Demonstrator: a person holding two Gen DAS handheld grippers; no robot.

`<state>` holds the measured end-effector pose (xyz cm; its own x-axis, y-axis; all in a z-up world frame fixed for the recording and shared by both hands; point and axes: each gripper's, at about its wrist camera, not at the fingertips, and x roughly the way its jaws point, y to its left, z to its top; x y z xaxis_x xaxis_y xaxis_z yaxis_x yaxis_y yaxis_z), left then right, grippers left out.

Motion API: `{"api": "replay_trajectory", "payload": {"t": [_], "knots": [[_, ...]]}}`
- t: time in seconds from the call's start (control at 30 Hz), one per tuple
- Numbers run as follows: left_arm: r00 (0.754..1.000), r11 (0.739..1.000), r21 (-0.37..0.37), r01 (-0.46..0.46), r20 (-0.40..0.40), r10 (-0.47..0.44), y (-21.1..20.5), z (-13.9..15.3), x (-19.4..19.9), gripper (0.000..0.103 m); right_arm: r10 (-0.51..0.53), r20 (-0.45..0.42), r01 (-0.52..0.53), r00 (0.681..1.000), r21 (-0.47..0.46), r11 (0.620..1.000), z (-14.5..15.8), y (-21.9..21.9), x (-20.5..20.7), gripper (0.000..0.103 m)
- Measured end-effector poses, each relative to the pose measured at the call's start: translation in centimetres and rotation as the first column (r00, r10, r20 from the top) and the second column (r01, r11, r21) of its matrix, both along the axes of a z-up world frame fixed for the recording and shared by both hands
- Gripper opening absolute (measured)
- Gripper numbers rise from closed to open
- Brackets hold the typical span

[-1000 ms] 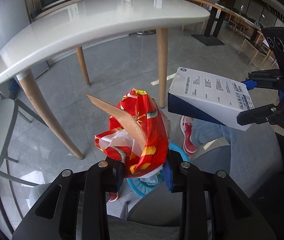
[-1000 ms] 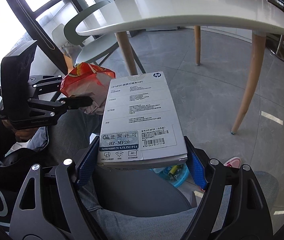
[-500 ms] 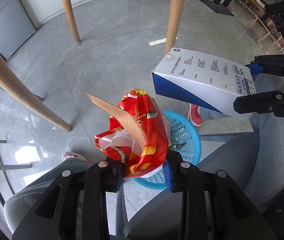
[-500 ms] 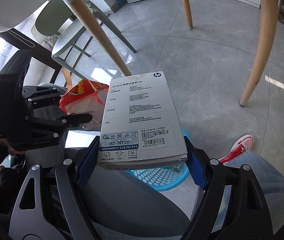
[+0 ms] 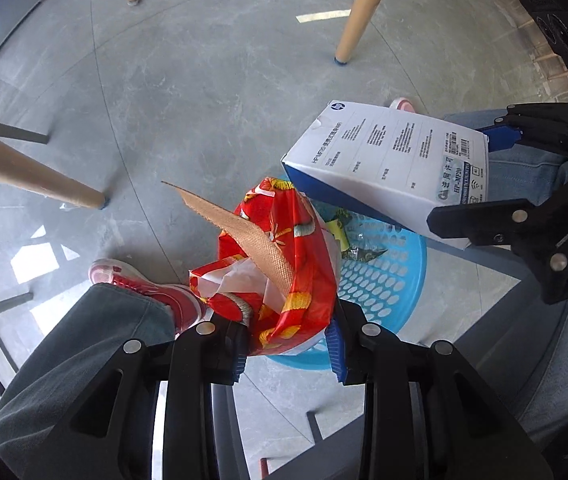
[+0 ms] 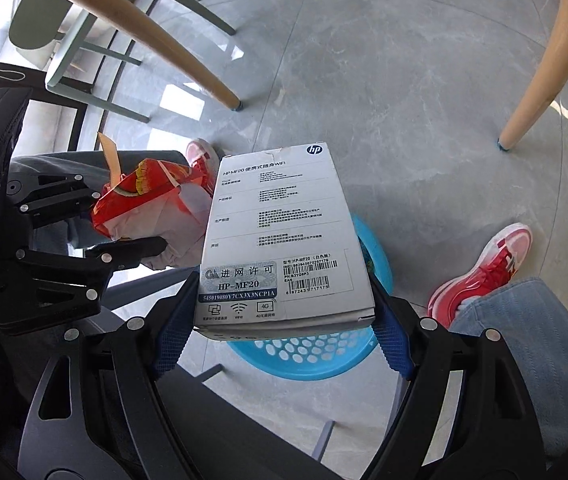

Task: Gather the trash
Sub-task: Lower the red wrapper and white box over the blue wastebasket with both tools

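Seen from the left wrist, left gripper (image 5: 290, 340) clamped on red wrapper (image 5: 284, 256) above blue basket (image 5: 388, 272) holding scraps, at 1 o'clock; from the right wrist, right gripper (image 6: 284, 312) pinching white box (image 6: 279, 236) over it, both undropped.

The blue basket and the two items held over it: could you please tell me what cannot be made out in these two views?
- Blue basket: in the left wrist view the red bag and white box cover part of it; the scraps inside cannot be identified.
- In the right wrist view the box hides most of the basket.
- Bag's contents: only crumpled white paper shows.
- Box's small print: too small.
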<state>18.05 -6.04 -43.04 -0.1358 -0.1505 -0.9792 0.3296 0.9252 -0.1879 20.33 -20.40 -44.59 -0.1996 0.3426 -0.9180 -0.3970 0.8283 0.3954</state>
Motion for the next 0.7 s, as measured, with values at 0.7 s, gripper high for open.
{"api": "replay_trajectory", "payload": {"t": [0.7], "knots": [[0.964,0.984,0.100,0.144,-0.239,-0.117,-2.0,-9.6,-0.7,0.033,0.193,-0.294,-0.233,0.936,-0.108,0.966,-11.5,3.2,-3.0,0.074]]}}
